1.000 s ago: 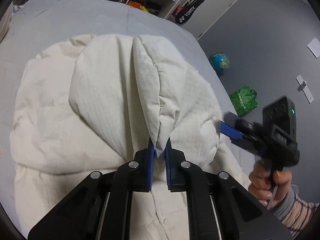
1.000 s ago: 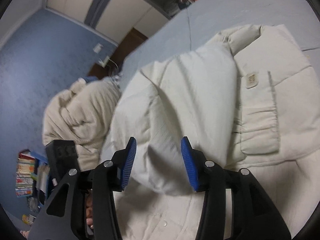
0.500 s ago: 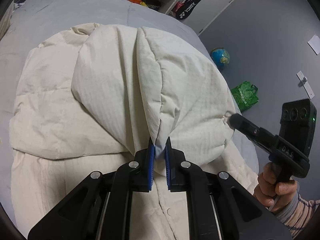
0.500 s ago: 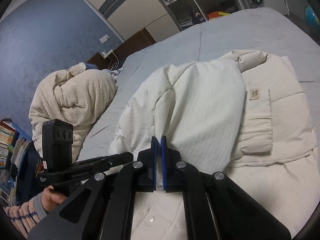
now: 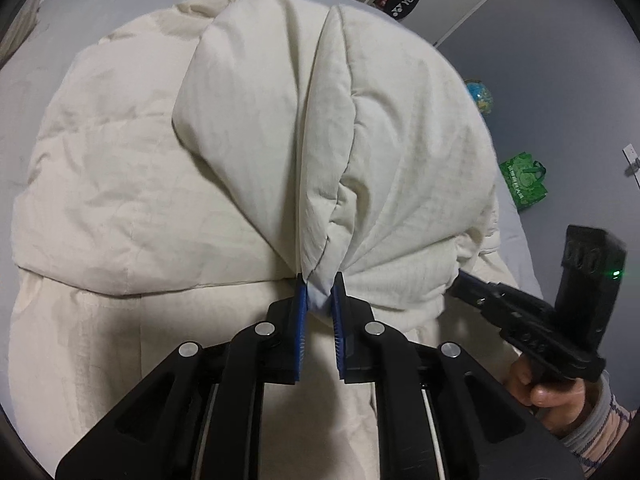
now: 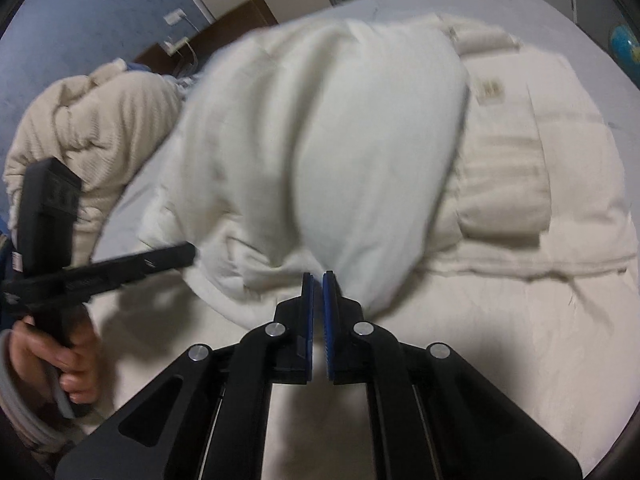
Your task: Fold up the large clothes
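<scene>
- The left gripper is clamped on a bunched tip of the cream padded coat; a pale fold of cloth sits pinched between its blue pads.
- The right gripper has its pads pressed almost together at the edge of the same lifted fold; whether cloth is caught between them cannot be told, as this view is blurred.
- The coat lies spread across the grey bed. Its quilted lower part is lifted and doubled over the body, puffed into two rounded lobes with a deep crease between. A flap pocket and a small label show on the front.
- Both grippers point steeply down toward the coat, side by side. A hand in a striped cuff grips the left handle; the other hand grips the right.
</scene>
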{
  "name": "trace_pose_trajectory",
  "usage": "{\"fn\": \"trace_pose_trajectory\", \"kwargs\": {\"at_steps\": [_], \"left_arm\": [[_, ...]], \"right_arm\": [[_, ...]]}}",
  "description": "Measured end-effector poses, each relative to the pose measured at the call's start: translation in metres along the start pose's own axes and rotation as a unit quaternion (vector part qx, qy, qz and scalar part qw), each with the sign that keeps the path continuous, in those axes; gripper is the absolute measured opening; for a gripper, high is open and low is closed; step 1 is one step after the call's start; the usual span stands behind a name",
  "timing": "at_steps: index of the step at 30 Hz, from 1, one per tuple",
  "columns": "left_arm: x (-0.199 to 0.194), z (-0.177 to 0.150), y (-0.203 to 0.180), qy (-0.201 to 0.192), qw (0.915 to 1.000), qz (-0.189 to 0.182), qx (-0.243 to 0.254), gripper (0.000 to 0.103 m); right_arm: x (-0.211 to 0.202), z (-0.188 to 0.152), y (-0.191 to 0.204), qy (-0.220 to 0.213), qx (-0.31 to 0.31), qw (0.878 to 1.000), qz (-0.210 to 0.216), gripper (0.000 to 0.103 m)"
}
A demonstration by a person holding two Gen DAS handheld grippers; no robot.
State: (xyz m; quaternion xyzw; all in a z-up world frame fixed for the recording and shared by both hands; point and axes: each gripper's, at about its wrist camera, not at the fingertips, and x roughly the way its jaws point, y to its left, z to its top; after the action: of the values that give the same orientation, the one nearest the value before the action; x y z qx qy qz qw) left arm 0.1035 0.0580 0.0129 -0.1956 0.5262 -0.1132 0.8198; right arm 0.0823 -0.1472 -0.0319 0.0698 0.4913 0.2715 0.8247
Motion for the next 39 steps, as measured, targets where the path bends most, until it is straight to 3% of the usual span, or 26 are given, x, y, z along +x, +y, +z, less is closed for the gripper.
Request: {"fn": "trace_pose_trajectory", "kwargs": {"at_steps": [17, 19, 24, 26, 31, 34, 39], "left_arm": [[0.025, -0.001, -0.005, 0.001, 0.9993, 0.037, 0.009, 0.020], [0.020, -0.001, -0.006, -0.002, 0.9993, 0.037, 0.005, 0.022], [-0.007, -0.006, -0.011, -0.029, 0.9985, 0.041, 0.019, 0.042], [-0.021, -0.005, -0.019, -0.043, 0.9970, 0.044, 0.046, 0.043], [-0.061, 0.010, -0.039, -0.090, 0.9905, 0.055, 0.089, 0.050], [-0.065, 0.037, -0.051, -0.108, 0.9874, 0.069, 0.094, 0.053], [-0.021, 0.076, -0.053, -0.065, 0.9870, 0.123, 0.081, 0.049]], "right_arm": [[0.028, -0.006, -0.002, 0.010, 0.003, 1.000, -0.027, 0.001], [0.024, -0.005, 0.004, 0.007, -0.001, 1.000, -0.026, 0.002], [0.007, -0.004, 0.013, 0.005, -0.019, 1.000, -0.024, 0.003], [-0.004, -0.001, 0.019, -0.004, -0.031, 0.999, -0.026, 0.007], [-0.039, 0.026, 0.030, -0.069, -0.048, 0.996, -0.022, 0.050], [-0.046, 0.064, 0.041, -0.101, -0.057, 0.993, -0.029, 0.055], [-0.004, 0.122, 0.054, -0.047, -0.084, 0.991, -0.094, 0.055]]}}
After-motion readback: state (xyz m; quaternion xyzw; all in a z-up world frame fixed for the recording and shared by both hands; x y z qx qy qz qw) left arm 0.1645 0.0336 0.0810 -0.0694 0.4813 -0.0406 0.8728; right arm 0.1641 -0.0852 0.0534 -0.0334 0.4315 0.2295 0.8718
